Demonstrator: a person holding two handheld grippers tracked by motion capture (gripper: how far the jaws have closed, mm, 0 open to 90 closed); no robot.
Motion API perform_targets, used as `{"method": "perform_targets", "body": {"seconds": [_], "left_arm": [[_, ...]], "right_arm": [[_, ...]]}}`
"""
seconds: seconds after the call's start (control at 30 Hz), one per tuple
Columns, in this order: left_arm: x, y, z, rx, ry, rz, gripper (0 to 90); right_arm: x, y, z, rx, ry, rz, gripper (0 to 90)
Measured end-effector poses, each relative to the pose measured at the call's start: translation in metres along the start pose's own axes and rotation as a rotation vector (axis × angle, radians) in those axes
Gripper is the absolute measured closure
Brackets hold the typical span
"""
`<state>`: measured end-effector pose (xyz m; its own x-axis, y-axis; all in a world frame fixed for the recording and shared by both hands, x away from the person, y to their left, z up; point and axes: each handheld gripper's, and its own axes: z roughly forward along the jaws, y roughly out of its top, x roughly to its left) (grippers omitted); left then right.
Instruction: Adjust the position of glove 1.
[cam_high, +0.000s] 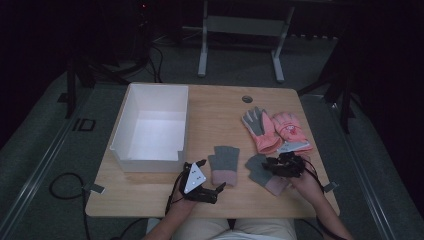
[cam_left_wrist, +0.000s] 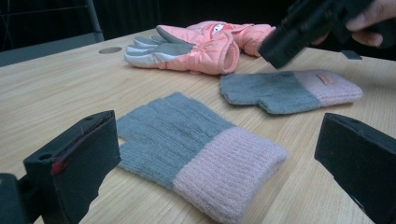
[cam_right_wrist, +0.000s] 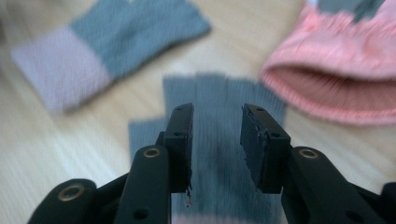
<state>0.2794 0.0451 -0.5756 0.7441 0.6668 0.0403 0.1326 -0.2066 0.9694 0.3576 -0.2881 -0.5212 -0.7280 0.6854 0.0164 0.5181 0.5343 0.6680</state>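
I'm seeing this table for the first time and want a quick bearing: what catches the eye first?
The white box stands bright on the table's left half, empty inside. At right lie two pink padded gloves side by side, and nearer the person two grey knit gloves with pink cuffs. The right gripper hovers open over the right knit glove; the left gripper rests open by the other.

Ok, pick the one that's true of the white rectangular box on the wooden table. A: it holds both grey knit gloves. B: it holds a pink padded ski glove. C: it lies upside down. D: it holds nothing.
D: the white rectangular box stands open side up with only its bare white floor showing inside.
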Motion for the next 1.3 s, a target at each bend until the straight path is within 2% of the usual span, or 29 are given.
{"method": "perform_targets", "body": {"seconds": [0.03,0.07,0.13,0.17,0.27,0.5,0.6,0.63,0.67,0.83,0.9,0.93,0.97,1.0,1.03,1.07,1.1,1.13,1.2,1.23,1.3], "left_arm": [[0.000,0.000,0.000,0.000,0.000,0.000,0.0],[0.000,0.000,0.000,0.002,0.000,-0.001,0.0],[0.000,0.000,0.000,0.003,0.001,0.000,0.0],[0.000,0.000,0.000,0.003,0.002,0.002,0.0],[0.000,0.000,0.000,0.004,0.003,0.003,0.0],[0.000,0.000,0.000,0.001,-0.001,0.001,0.0],[-0.001,0.000,0.000,-0.002,-0.002,0.009,0.0],[-0.001,0.000,0.000,-0.002,-0.002,0.009,0.0],[-0.001,0.000,0.000,0.000,0.000,0.009,0.0],[-0.001,0.000,0.000,-0.002,0.001,0.009,0.0],[-0.001,0.000,0.000,-0.001,0.002,0.008,0.0],[-0.001,0.000,0.000,-0.002,0.002,0.012,0.0],[-0.001,0.000,0.000,-0.002,0.002,0.012,0.0],[-0.001,0.000,0.000,-0.001,0.003,0.011,0.0],[-0.001,0.000,0.000,-0.001,0.003,0.011,0.0],[-0.001,0.000,0.000,0.002,0.005,0.009,0.0],[-0.001,0.000,0.000,0.002,0.005,0.009,0.0],[-0.001,0.000,0.000,-0.001,0.005,0.013,0.0],[-0.002,0.000,0.000,-0.001,0.004,0.014,0.0],[-0.002,0.000,0.000,-0.001,0.004,0.014,0.0],[-0.001,0.000,0.000,0.004,0.005,0.014,0.0]], "right_arm": [[0.000,0.000,0.000,0.000,0.000,0.000,63.7],[0.000,-0.005,0.002,0.034,0.011,-0.024,63.6],[0.000,-0.006,0.003,0.041,0.010,-0.034,63.6],[-0.001,-0.009,0.005,0.061,0.013,-0.047,63.6],[-0.004,-0.010,0.008,0.072,0.012,-0.058,63.6],[-0.008,-0.013,0.017,0.094,0.027,-0.046,65.7],[-0.007,-0.013,0.018,0.101,0.011,-0.062,75.7],[-0.007,-0.013,0.018,0.101,0.011,-0.062,75.7],[-0.005,-0.012,0.018,0.107,-0.004,-0.062,81.2],[-0.003,-0.010,0.017,0.116,-0.015,-0.039,85.1],[0.001,-0.009,0.011,0.120,-0.021,-0.041,85.6],[0.006,-0.007,-0.001,0.078,-0.014,-0.013,85.7],[0.006,-0.007,-0.001,0.078,-0.014,-0.013,85.7],[0.013,-0.004,-0.015,0.035,-0.049,0.040,85.6],[0.013,-0.004,-0.015,0.035,-0.049,0.040,85.6],[0.018,-0.003,-0.025,0.005,-0.080,0.063,85.7],[0.018,-0.003,-0.025,0.005,-0.080,0.063,85.7],[0.022,-0.003,-0.037,-0.039,-0.121,0.122,85.7],[0.024,-0.006,-0.046,-0.078,-0.154,0.203,85.8],[0.024,-0.006,-0.046,-0.078,-0.154,0.203,85.8],[0.027,-0.010,-0.052,-0.113,-0.192,0.273,85.7]]}}
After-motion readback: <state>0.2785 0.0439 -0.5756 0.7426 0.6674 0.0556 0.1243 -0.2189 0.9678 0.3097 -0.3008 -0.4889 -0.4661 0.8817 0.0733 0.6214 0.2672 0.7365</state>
